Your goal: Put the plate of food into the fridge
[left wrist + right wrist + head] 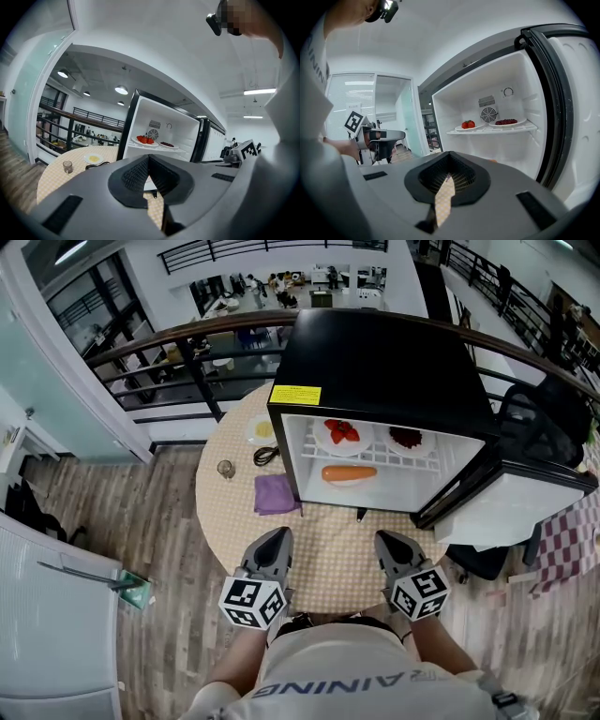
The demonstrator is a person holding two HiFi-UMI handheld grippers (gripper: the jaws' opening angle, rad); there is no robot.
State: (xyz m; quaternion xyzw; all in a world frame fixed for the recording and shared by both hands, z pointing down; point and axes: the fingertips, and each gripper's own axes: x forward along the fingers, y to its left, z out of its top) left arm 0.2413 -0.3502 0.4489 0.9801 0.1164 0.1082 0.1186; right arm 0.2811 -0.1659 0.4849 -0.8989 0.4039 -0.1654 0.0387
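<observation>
"Plate of yellow food [262,429], where is it?"

"On the round worktop [328,554], just left of the fridge [375,352]. It is not inside."

"What is next to it?"

"A small glass [226,468] stands furthest left. A black cord [266,456] lies just in front of the plate. A purple cloth [276,493] lies closer to the person, touching the fridge's left side."

"Is the fridge open?"

"Yes. Its door [525,498] hangs wide open on the right side."

"Is there food in it?"

"On the top shelf a plate of red fruit [340,433] sits on the left. A plate of dark red food [407,438] sits beside it on the right. Under the shelf lies a long orange thing [348,473]. I cannot tell what it is."

"What about the left tool [279,533]?"

"It is clenched tight with nothing in it. It is over the near edge of the worktop, well apart from the plate of yellow food."

"And the right tool [386,539]?"

"It is clenched too, with nothing in it. It points at the open fridge from the near edge of the worktop."
</observation>
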